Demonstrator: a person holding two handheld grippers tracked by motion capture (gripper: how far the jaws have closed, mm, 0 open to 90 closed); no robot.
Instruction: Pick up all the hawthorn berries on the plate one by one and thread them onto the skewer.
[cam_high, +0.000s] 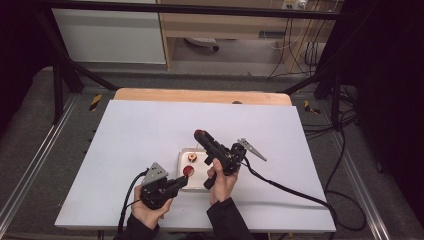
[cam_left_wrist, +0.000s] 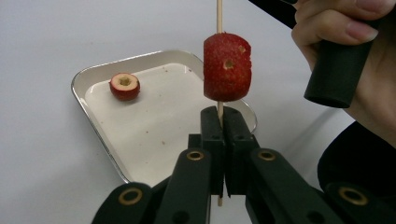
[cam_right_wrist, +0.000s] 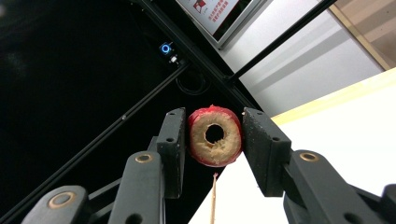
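**Skewering: alignment risks at the stick tip**

The left gripper (cam_left_wrist: 219, 135) is clamped on a wooden skewer (cam_left_wrist: 219, 14) carrying one red hawthorn fruit (cam_left_wrist: 227, 66) just above its jaws. The right gripper (cam_right_wrist: 215, 149) pinches a cored hawthorn slice (cam_right_wrist: 215, 135) above the skewer tip (cam_right_wrist: 214, 179), hole facing down the stick.

Risks: an off-axis hole would make the tip split the flesh; excess squeeze could crush the ring; a slack clamp lets the skewer tilt.

Behind the skewer, the metal tray (cam_left_wrist: 88, 77) holds one more cored hawthorn (cam_left_wrist: 124, 86). Nothing stands between tip and hole.
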